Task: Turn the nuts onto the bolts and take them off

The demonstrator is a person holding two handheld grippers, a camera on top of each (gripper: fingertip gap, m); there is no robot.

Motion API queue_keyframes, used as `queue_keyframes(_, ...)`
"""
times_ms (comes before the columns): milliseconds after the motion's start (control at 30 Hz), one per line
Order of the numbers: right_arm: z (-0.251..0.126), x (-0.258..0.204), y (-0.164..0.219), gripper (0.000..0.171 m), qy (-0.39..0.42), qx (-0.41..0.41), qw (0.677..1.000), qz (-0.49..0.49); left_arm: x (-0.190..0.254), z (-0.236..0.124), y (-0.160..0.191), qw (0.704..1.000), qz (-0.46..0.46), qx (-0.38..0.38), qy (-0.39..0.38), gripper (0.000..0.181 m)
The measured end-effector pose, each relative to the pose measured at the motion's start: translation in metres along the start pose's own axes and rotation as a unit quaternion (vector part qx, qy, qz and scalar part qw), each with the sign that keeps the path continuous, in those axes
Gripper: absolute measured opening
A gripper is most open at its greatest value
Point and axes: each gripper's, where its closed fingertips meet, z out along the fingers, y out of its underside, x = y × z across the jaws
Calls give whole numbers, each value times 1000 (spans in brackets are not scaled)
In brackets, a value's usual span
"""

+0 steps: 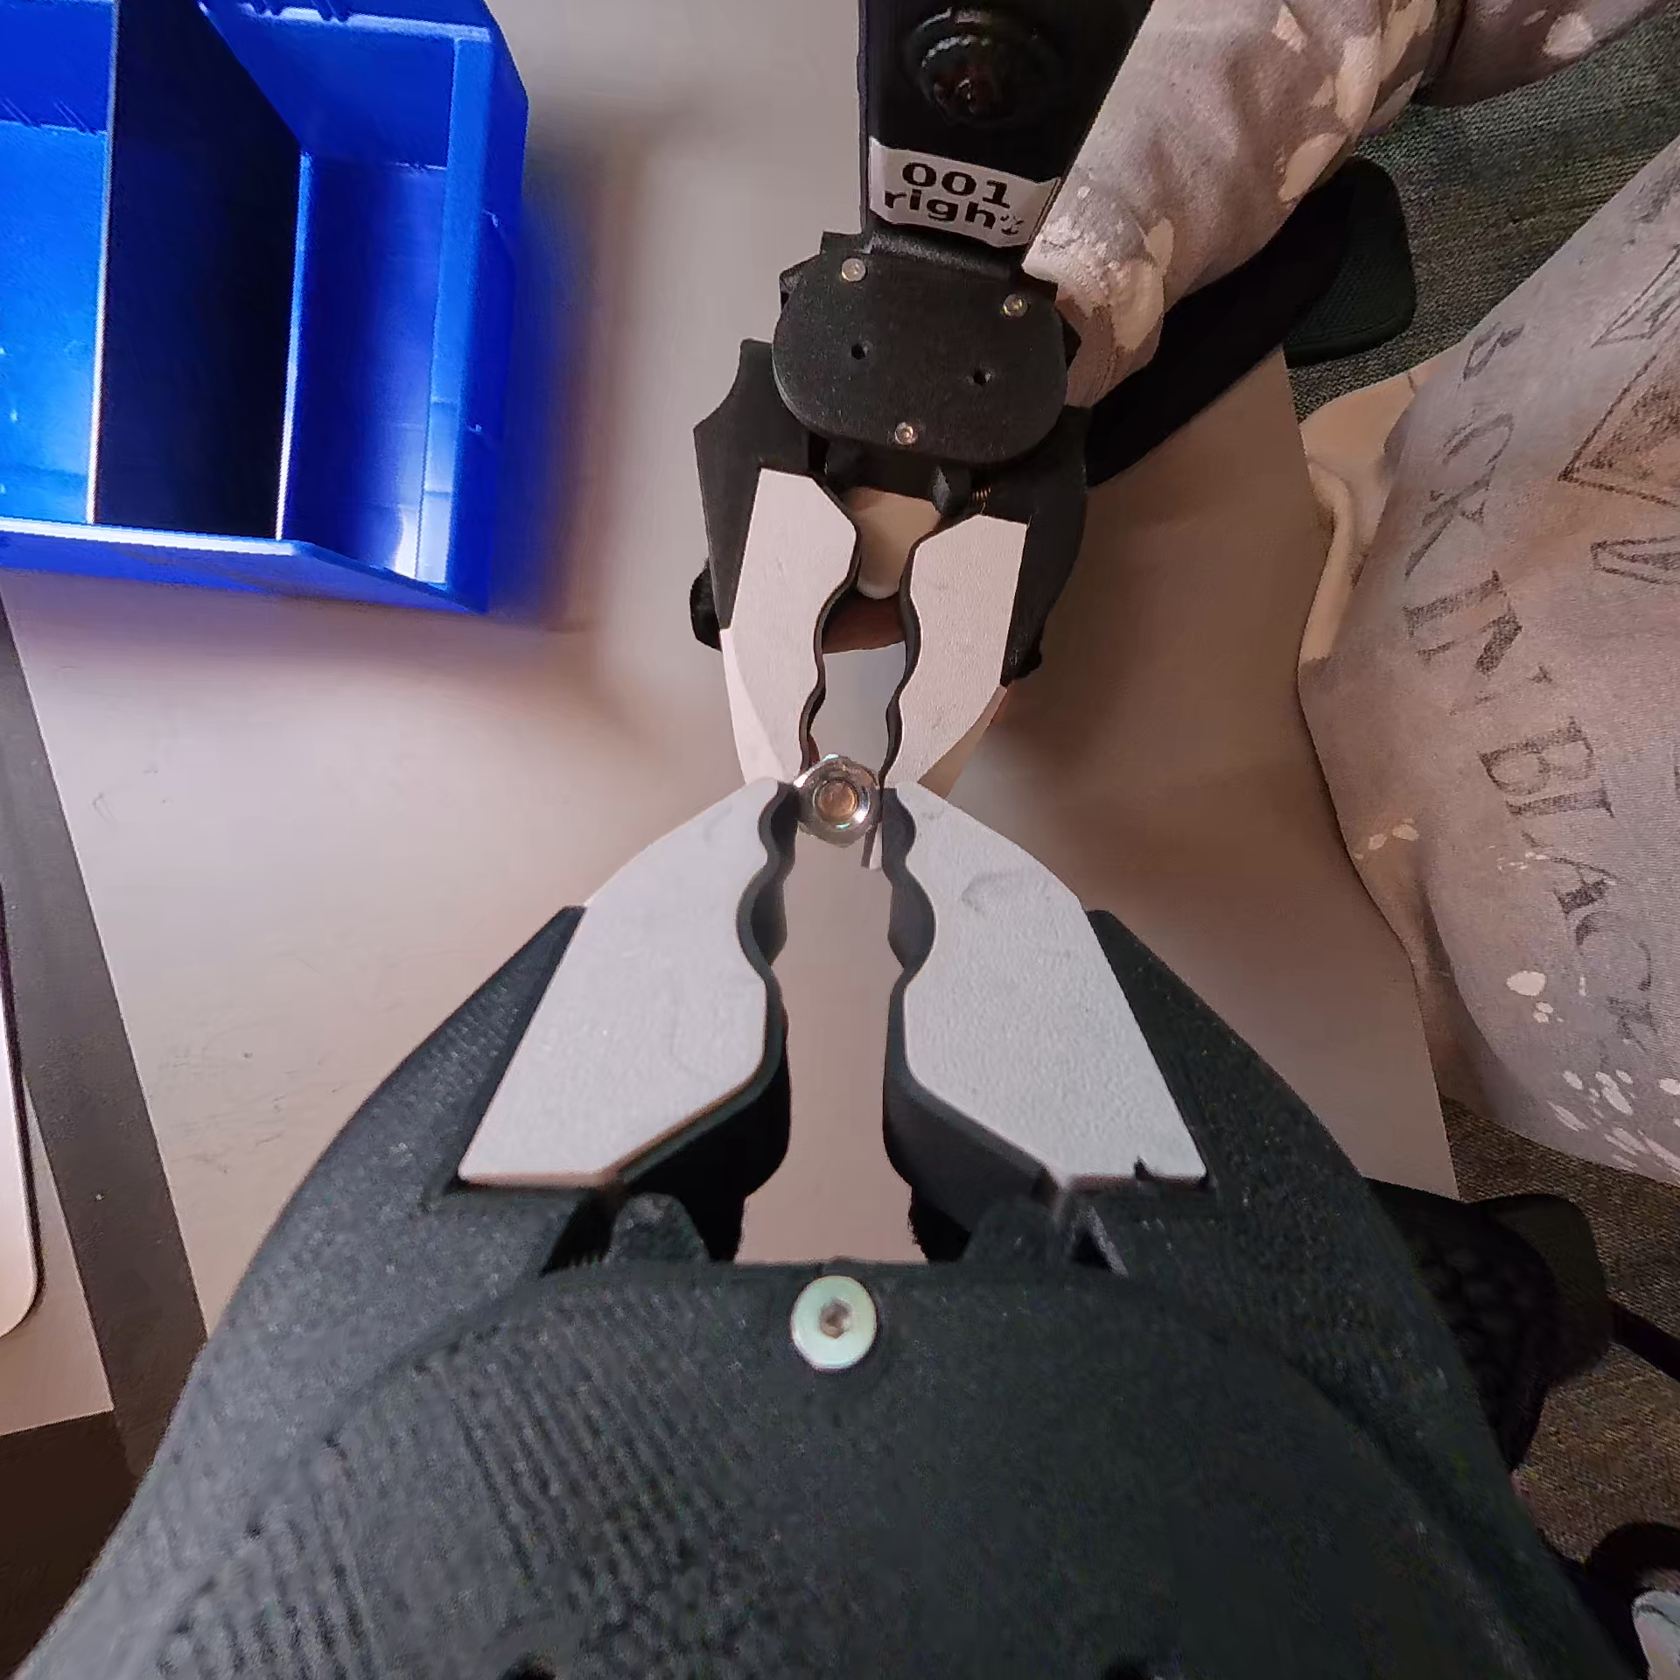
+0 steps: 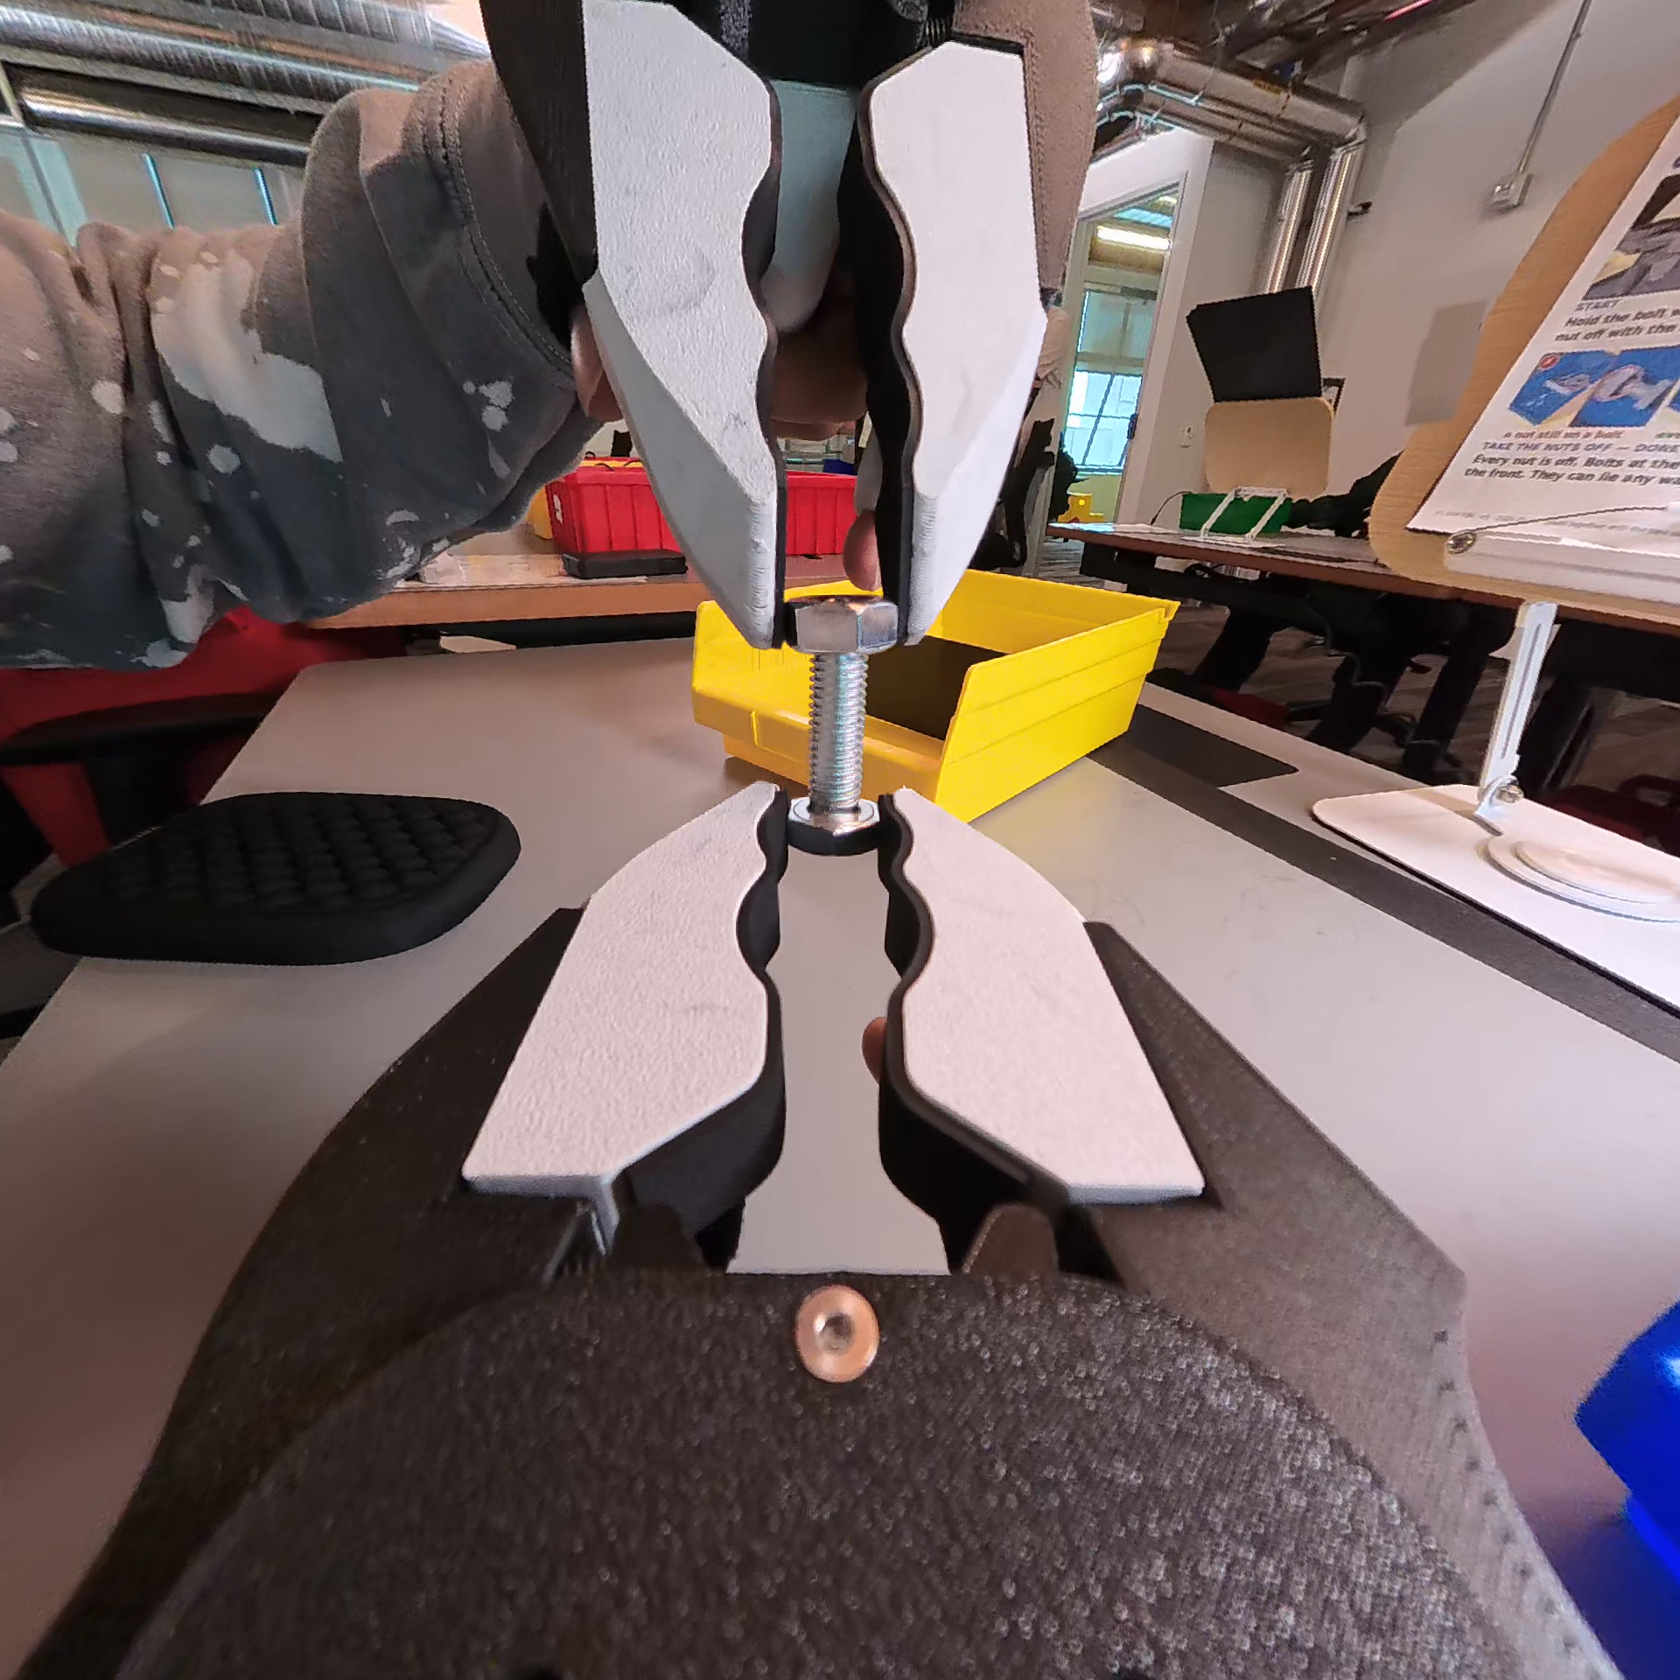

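The left gripper [image 2: 835,627] pinches the upright silver threaded steel bolt [image 2: 838,727] by its hex head. The right gripper [image 2: 832,827] clamps the silver hex nut [image 2: 832,825] at the bolt's lower end. Beyond the bolt sits an open-fronted yellow plastic bin [image 2: 1027,718]; bare grey tabletop [image 2: 545,727] lies around.

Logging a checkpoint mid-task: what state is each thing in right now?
bolt: upright, head clamped from above.
nut: threaded on the bolt's lower end, gripped.
left gripper: shut on the bolt's head.
right gripper: shut on the nut.
blue bin: open-topped, nothing visible inside.
yellow bin: open-topped, nothing visible inside.
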Motion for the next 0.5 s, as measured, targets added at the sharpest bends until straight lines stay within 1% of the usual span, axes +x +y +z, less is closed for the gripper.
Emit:
queue_keyframes(133, 0, 0, 0, 18, -2, 1, 1000, 6, -1, -1, 0, 1000, -3, 7, -4, 20)
queue_keyframes(233, 0, 1, -2, 18, 0, 3, 1000, 8, -1, -4, -2, 1000, -7, 27, -6, 29)
queue_keyframes(300, -1, 3, -3, 18, 2, 6, 1000, 10, -2, -8, -5, 998, -12, 53, -11, 31)
queue_keyframes(367, -3, 5, -5, 18, 6, 12, 1000, 14, -5, -12, -7, 995, -20, 92, -25, 32)
queue_keyframes(500, -6, 10, -11, 18, 13, 25, 999, 23, -9, -16, -14, 972, -57, 221, -51, 33)
